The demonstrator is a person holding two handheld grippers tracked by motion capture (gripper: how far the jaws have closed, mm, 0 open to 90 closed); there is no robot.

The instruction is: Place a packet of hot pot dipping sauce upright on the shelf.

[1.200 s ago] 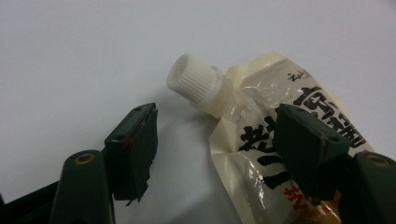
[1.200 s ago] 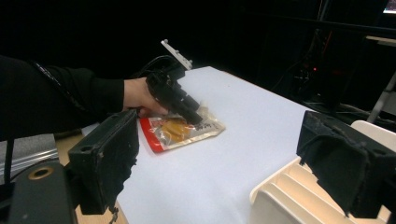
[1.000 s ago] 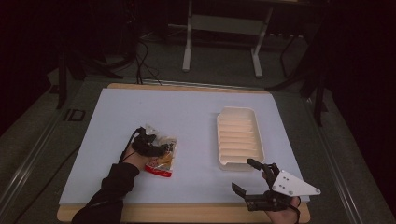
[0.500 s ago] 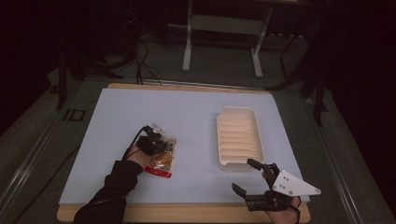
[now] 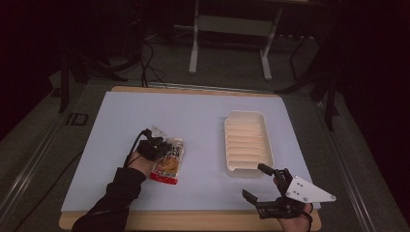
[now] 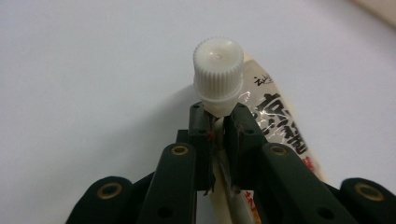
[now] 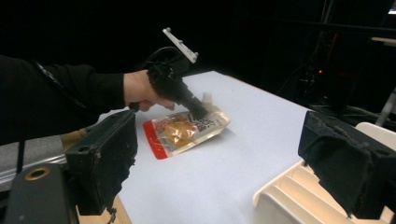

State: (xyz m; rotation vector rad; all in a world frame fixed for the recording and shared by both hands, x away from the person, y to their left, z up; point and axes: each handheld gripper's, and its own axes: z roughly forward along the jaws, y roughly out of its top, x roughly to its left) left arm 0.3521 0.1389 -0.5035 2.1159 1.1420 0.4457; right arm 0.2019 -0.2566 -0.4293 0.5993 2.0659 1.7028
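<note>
A spouted food pouch with red and orange print lies on the pale mat, left of centre. My left gripper has just been closing and is now shut on the pouch's neck. In the left gripper view its jaws pinch just under the white ribbed cap, and the pouch hangs behind them. The right gripper view shows the spout end of the pouch tipped up in the left gripper. My right gripper stands open at the front right, with nothing between its jaws.
A cream ribbed tray lies right of centre, just beyond the right gripper, and its near corner shows in the right gripper view. The mat's wooden front edge runs below both hands. Dark stands and cables sit behind the table.
The left gripper has closed on the pouch's spout and risen slightly, lifting that end. The right gripper has not moved.
</note>
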